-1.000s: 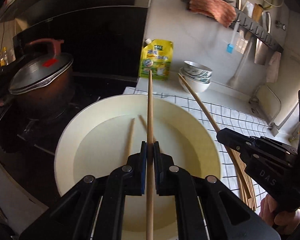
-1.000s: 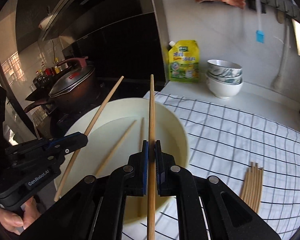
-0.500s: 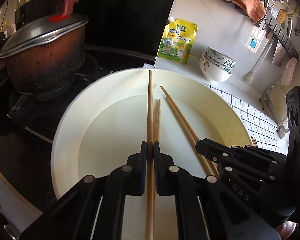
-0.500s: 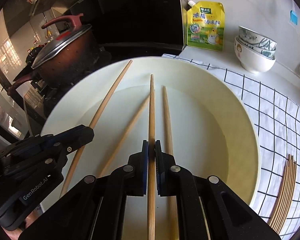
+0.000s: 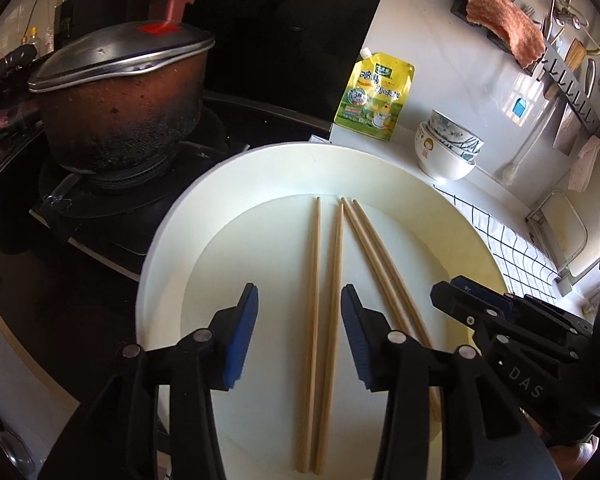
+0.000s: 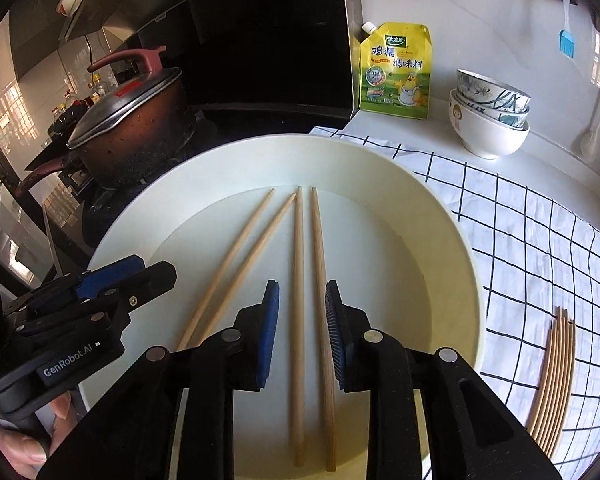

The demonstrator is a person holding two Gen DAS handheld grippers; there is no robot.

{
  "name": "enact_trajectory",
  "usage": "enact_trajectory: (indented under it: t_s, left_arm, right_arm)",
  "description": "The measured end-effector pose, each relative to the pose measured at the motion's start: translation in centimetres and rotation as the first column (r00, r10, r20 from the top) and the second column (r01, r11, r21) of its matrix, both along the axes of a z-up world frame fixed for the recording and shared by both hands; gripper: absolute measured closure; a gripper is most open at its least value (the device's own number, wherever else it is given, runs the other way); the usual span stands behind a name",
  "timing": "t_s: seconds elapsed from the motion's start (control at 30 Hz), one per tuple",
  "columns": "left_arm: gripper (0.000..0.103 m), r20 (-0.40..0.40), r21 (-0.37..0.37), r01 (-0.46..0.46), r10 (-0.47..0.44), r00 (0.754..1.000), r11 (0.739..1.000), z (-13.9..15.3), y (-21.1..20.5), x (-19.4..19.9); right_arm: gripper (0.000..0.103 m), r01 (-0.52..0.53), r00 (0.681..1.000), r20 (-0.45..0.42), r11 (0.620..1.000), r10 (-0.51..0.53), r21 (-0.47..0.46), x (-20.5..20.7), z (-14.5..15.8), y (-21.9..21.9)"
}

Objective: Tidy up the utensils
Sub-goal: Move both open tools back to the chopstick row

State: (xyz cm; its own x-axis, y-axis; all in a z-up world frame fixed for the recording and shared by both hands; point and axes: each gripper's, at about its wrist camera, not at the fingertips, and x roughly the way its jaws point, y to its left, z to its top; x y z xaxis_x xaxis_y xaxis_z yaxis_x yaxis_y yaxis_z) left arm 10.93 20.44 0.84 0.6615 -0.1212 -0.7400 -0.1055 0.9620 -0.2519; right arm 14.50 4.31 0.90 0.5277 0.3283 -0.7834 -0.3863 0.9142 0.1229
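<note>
Chopsticks [image 6: 298,300] lie lengthwise, tips away.

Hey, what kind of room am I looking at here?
Most likely a home kitchen: a lidded pot sits on a gas stove, stacked bowls stand on the counter, and utensils hang from a wall rack.

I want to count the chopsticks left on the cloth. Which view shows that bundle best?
The right wrist view: the chopstick bundle lies in plain sight on the checked cloth, right of the white basin. The left wrist view does not show it; the right gripper blocks that side.
</note>
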Motion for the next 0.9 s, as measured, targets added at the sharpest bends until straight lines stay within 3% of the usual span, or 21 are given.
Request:
enact_trajectory:
  t_s: [0.47,0.73,0.9]
  left_arm:
    - [0.055,0.042,0.024,0.009,-0.010,0.999,1.000,1.7,-2.0,-2.8]
    - [0.054,0.062,0.028,0.059,-0.060,0.996,0.998,2.9,-5.1,-4.9]
    - [0.047,0.079,0.024,0.103,-0.104,0.991,0.994,3.7,-8.4,-6.5]
  right_arm:
    - [0.079,0.028,0.998,0.052,0.999,-0.030,0.034,-4.0,2.4,-2.8]
    - [0.074,0.085,0.993,0.075,0.995,-0.088,0.043,-7.1,3.0,-7.3]
    - [0.072,0.136,0.985,0.098,0.989,-0.141,0.060,-9.6,3.5,-11.0]
